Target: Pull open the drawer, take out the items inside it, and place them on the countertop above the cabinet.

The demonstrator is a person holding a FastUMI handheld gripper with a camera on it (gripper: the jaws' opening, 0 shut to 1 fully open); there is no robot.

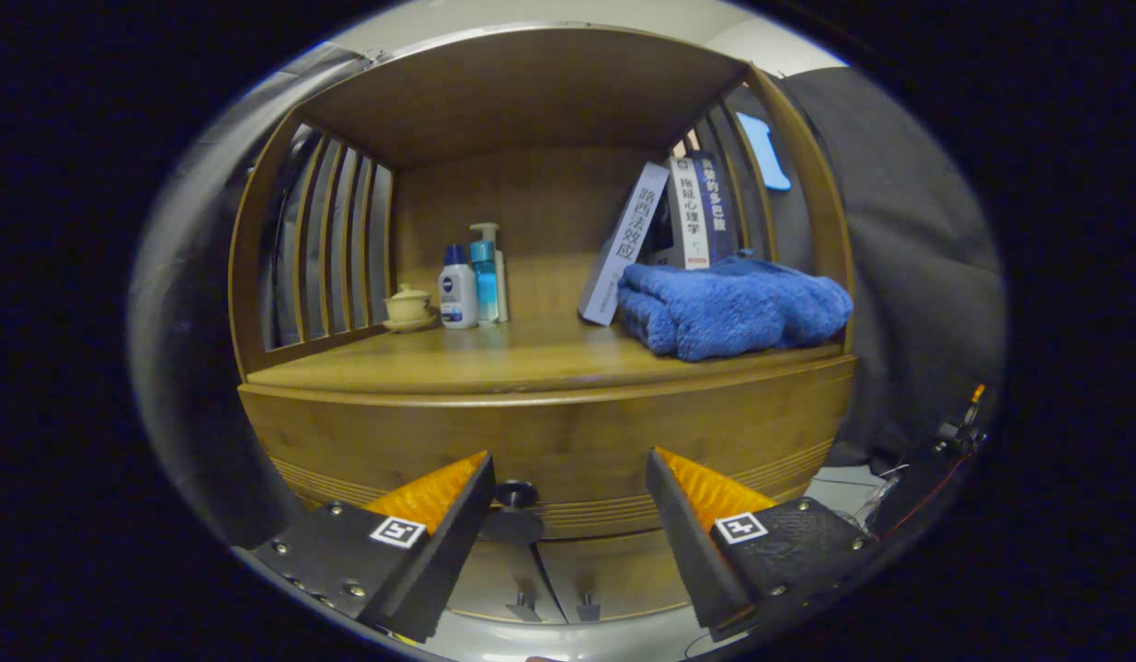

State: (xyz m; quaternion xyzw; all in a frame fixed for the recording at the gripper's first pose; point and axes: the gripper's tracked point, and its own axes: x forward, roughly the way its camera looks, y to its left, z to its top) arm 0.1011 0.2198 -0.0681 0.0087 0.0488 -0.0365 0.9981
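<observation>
Bamboo cabinet [568, 441] | countertop [494, 359]: blue towel [733, 308], books, bottles | drawer knob [516, 495] | gripper [568, 473] fingers apart, empty

Your gripper [568, 469] presents two wedge-shaped fingers [439, 542] that taper toward the tips and stand apart, nothing between them. Each inner face carries a ribbed pad [710, 487] with fine parallel ridges. Each finger body bears one square black-and-white fiducial marker [397, 531] on its upper surface. Note the round screw heads [353, 589] set along the outer edges of both bodies.
</observation>
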